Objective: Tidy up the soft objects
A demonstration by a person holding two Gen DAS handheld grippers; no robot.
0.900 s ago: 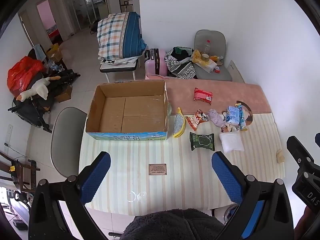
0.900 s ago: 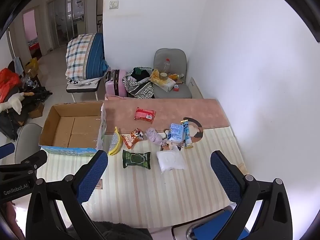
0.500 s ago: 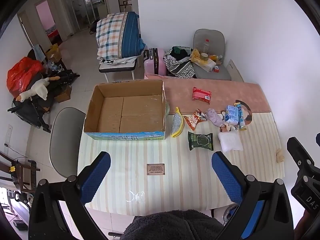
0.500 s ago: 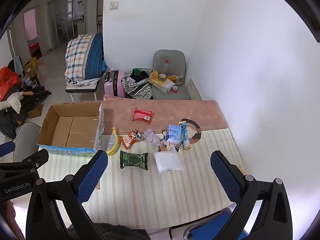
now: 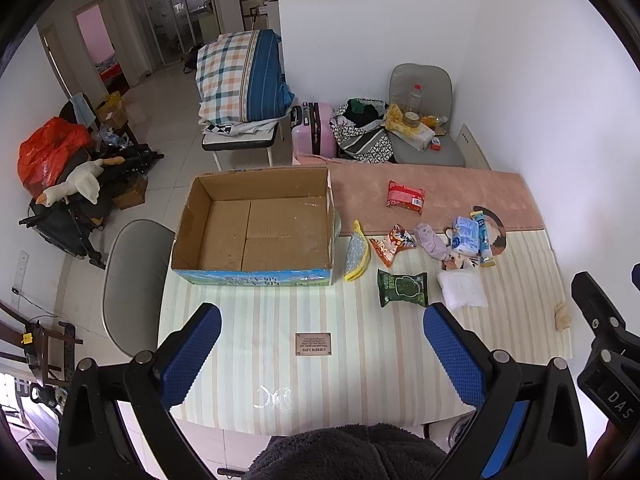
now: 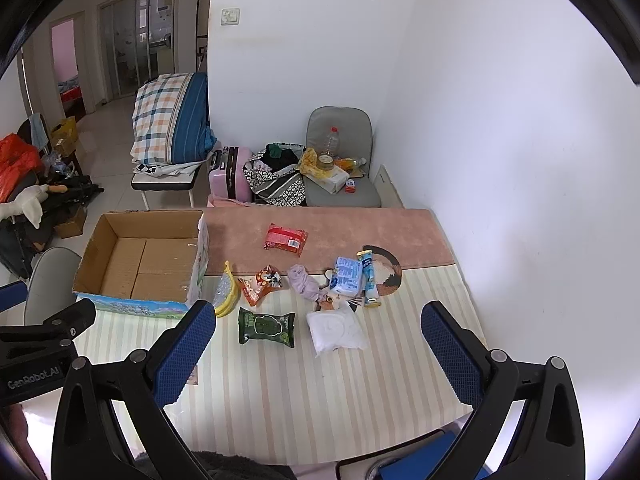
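Observation:
An open cardboard box stands on the striped table, with nothing in it. To its right lie soft packets: a red pack, a yellow-edged pouch, an orange snack bag, a purple cloth, a blue pack, a green pack and a white pack. My left gripper and right gripper are open, empty, above the table's near edge.
A pink mat covers the table's far part. A small brown label lies on the cloth. A grey chair stands left of the table. Behind are a pink suitcase, a chair with clutter and folded bedding.
Both views have shifted slightly; the table contents sit a little to the left and further off than before. Both grippers stay open and empty. No object has moved.

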